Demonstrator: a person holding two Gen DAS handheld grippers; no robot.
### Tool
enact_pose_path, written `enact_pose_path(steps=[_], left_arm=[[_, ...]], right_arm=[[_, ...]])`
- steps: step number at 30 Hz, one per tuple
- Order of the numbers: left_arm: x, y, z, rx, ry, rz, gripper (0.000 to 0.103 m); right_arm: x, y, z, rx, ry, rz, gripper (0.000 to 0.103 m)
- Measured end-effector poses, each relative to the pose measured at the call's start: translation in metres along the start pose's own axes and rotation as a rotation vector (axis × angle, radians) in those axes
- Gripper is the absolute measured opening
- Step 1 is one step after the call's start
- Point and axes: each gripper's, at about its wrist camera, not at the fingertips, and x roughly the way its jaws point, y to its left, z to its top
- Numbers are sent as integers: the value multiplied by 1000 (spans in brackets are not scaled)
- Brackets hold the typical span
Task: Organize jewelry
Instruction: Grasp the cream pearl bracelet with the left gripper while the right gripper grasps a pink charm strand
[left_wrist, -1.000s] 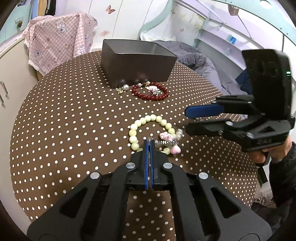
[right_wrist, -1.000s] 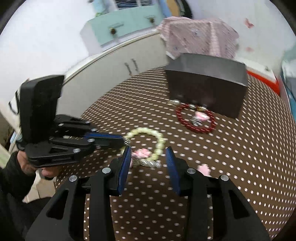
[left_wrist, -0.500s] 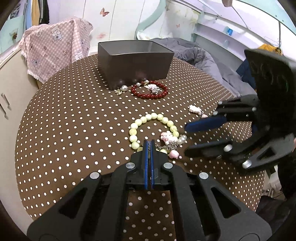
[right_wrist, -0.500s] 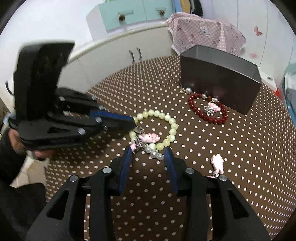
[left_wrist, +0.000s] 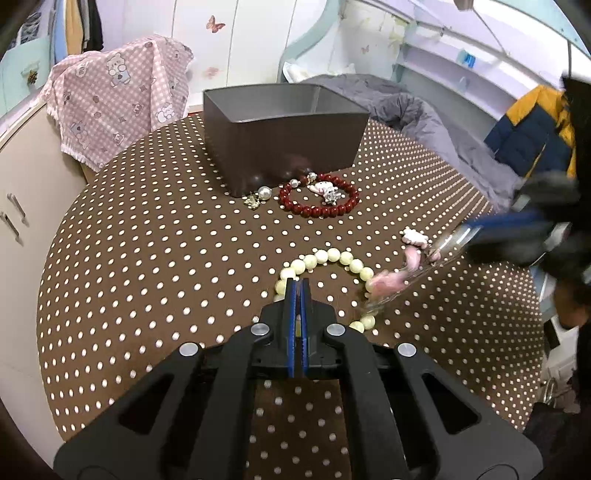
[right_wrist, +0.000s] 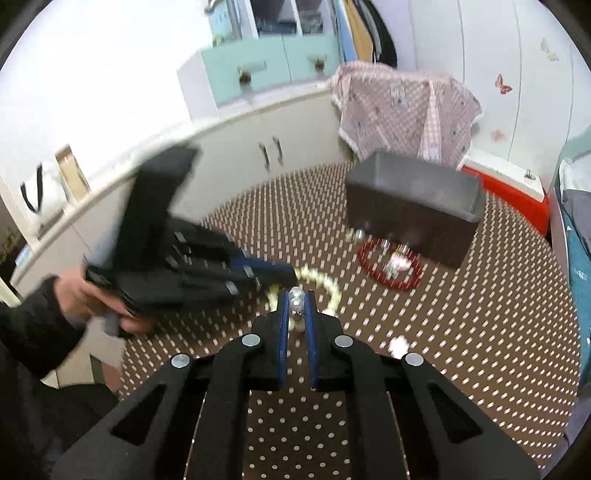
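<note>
Worktop (left_wrist: 147, 258), round, brown polka-dot cloth, carries everything. Grey box (left_wrist: 280, 133) sits toward the far edge, open top; looks like the jewelry's destination, we judge. Red bead bracelet (left_wrist: 319, 201) lies just in front of the box, a small charm inside its ring, pearl pieces beside it touching the box foot.

Cream bead bracelet (left_wrist: 332, 258) lies at the near middle, directly ahead of our left gripper (left_wrist: 296, 291); left fingers pressed together, nothing clearly between them, tips at the bracelet's near-left beads.

Our right gripper (right_wrist: 295, 301) comes in from the right edge; fingers narrowed on a silvery charm chain (right_wrist: 296, 300), so we read it as gripped. In the left view the chain streaks taut and blurred from the cream bracelet toward the right fingers, long axis roughly left-right. Whether it's attached to the bracelet we can't tell.

Key relation: the box lies ahead and left of the right gripper, across the worktop; right hand has the piece, so it carries.

Small pink charm (left_wrist: 413, 236) lies loose near the right edge.
</note>
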Motion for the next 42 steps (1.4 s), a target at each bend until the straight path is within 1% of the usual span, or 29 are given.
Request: enact_pose_path(steps=[2, 3, 7, 11, 15, 18, 20, 21, 23, 24, 26, 27, 28, 29, 30, 31, 32, 33, 35, 36, 37, 38, 39, 40, 41, 42], left_arm=[[9, -5, 1, 32, 34, 17, 3], [10, -9, 1, 54, 29, 23, 3], [9, -13, 1, 49, 26, -36, 0], [-7, -14, 3, 26, -30, -74, 0], [-33, -10, 17, 1, -104, -109, 0], [-53, -14, 30, 13, -158, -125, 0], [-61, -17, 38, 36, -176, -105, 0], [-61, -18, 41, 45, -174, -87, 0], [-54, -12, 44, 44, -145, -81, 1], [-49, -12, 41, 43, -133, -54, 1], [-37, -8, 33, 28, -96, -31, 2], [-28, -6, 26, 14, -65, -11, 2], [-21, -1, 21, 4, -43, 16, 14], [-17, 1, 16, -2, -30, 42, 52], [-15, 3, 11, -10, -41, 78, 74], [-17, 5, 9, -16, -65, 101, 88], [-16, 8, 6, -28, -72, 101, 88], [-11, 10, 5, -39, -53, 88, 88], [-5, 11, 2, -33, -41, 108, 87], [2, 11, 0, -22, -15, 122, 87], [8, 11, -1, -16, 7, 128, 77], [14, 12, -3, -10, 32, 125, 63], [15, 9, -4, 15, 25, 145, 61], [15, 7, -3, 23, 30, 145, 51], [14, 7, -2, 25, 30, 141, 33], [12, 11, 0, 8, 34, 128, 26]], right_arm=[[-13, -4, 5, 4, -30, -11, 7], [-17, -5, 8, 9, -42, -13, 7], [-33, -15, 22, 42, -100, -2, 7], [-42, -25, 35, 57, -138, -16, 7], [-50, -30, 49, 45, -178, -30, 7], [-56, -34, 65, 30, -215, -36, 7], [-59, -38, 76, 27, -237, -42, 7], [-59, -40, 80, 28, -247, -44, 7], [-60, -42, 85, 35, -265, -41, 7], [-61, -42, 86, 34, -269, -39, 7], [-59, -41, 84, 31, -266, -35, 7], [-57, -41, 81, 34, -257, -32, 7], [-55, -42, 79, 39, -248, -34, 7], [-49, -45, 75, 51, -226, -40, 7], [-43, -48, 70, 63, -205, -47, 7], [-37, -52, 64, 81, -181, -53, 7], [-32, -55, 58, 96, -157, -55, 7], [-27, -58, 53, 108, -135, -62, 8], [-14, -62, 40, 126, -85, -82, 10], [-5, -64, 33, 129, -52, -93, 11], [0, -64, 29, 127, -31, -103, 11], [9, -63, 22, 120, 6, -115, 12], [18, -62, 18, 111, 39, -117, 17], [23, -60, 15, 102, 61, -119, 20], [31, -58, 11, 86, 85, -127, 22], [37, -56, 9, 76, 101, -128, 26]])
